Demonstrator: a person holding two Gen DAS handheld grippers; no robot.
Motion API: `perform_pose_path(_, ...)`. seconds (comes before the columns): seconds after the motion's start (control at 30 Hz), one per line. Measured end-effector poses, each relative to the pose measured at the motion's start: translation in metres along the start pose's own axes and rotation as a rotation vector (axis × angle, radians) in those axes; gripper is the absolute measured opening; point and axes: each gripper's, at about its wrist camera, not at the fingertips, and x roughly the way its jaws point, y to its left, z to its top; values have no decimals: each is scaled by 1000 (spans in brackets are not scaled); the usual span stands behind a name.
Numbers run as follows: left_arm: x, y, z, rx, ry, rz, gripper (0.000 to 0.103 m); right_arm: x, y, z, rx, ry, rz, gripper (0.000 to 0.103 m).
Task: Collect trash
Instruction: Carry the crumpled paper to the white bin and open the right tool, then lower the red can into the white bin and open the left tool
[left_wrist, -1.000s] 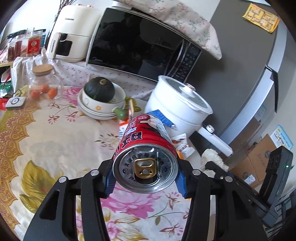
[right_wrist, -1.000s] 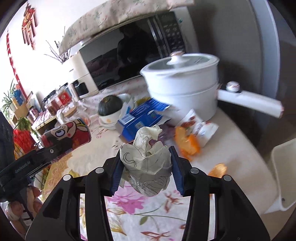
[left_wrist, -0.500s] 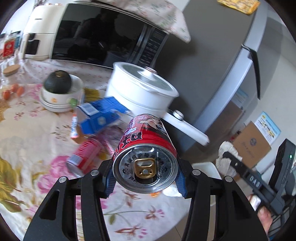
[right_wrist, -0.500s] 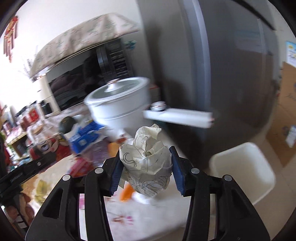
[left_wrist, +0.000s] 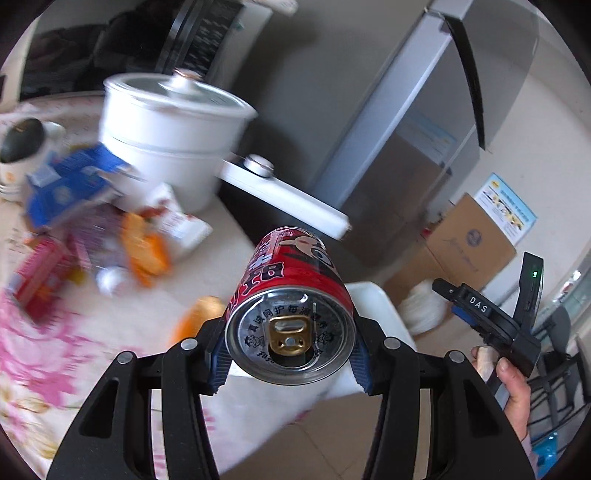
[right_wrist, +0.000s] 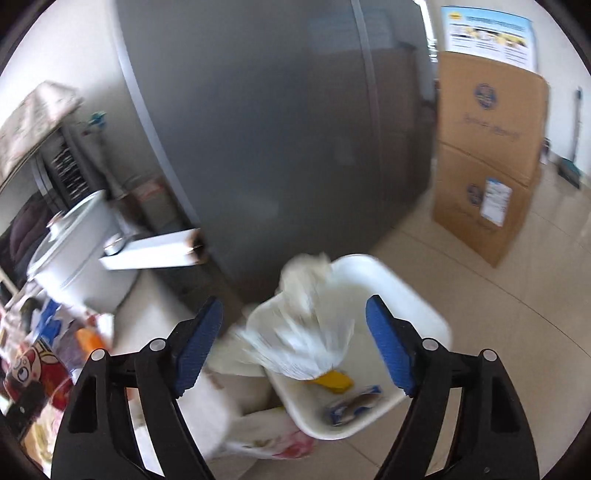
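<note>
My left gripper (left_wrist: 290, 360) is shut on a red drink can (left_wrist: 291, 295), held near the table's right edge with its opened top toward the camera. My right gripper (right_wrist: 295, 347) is open above a white bin (right_wrist: 402, 291) on the floor beside the table. A crumpled paper ball (right_wrist: 301, 332), blurred, is falling between the open fingers into the bin. The bin holds a yellow scrap (right_wrist: 334, 380) and a blue wrapper (right_wrist: 351, 404). The right gripper (left_wrist: 484, 314) and the paper (left_wrist: 421, 306) also show in the left wrist view, at the right.
A white pot (left_wrist: 170, 122) with a long handle (left_wrist: 288, 199) stands on the floral tablecloth (left_wrist: 44, 354). Wrappers, a blue carton (left_wrist: 70, 184) and a red pack (left_wrist: 37, 273) lie beside it. A grey fridge (right_wrist: 280, 122) and cardboard boxes (right_wrist: 487, 155) stand behind the bin.
Both grippers swung right, from over the table toward the bin. The right gripper opened and let go of the paper ball, which now drops. The left still holds the can.
</note>
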Motion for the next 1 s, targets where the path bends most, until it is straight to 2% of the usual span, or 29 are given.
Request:
perform_pose_path(0.07, 18, -18, -2, 7, 29, -27, 51, -5, -17, 3, 37, -13, -41, 91)
perform_pose_path(0.17, 43, -45, -4, 29, 68, -57, 51, -11, -38, 7, 83, -34, -109, 96)
perform_pose_path(0.37, 102, -104, -17, 107, 169, -93, 51, -16, -87, 11, 244, -24, -215, 96)
perform_pose_path(0.47, 132, -125, -24, 142, 217, -88, 51, -17, -110, 11, 324, -4, -214, 96)
perform_pose_path(0.6, 173, -142, -38, 140, 313, -85, 51, -20, -130, 11, 404, -13, -227, 96)
perform_pose_path(0.8, 210, -155, -58, 152, 411, -65, 52, -23, -140, 13, 438, -28, -222, 96)
perform_pose_path(0.83, 214, -156, -59, 155, 425, -55, 54, -24, -140, 14, 437, -30, -222, 96)
perform_pose_path(0.9, 217, -158, -60, 165, 427, -40, 64, -25, -140, 15, 433, -32, -218, 96)
perform_pose_path(1.0, 208, -155, -56, 183, 404, -20, 68, -27, -140, 16, 428, -32, -217, 96)
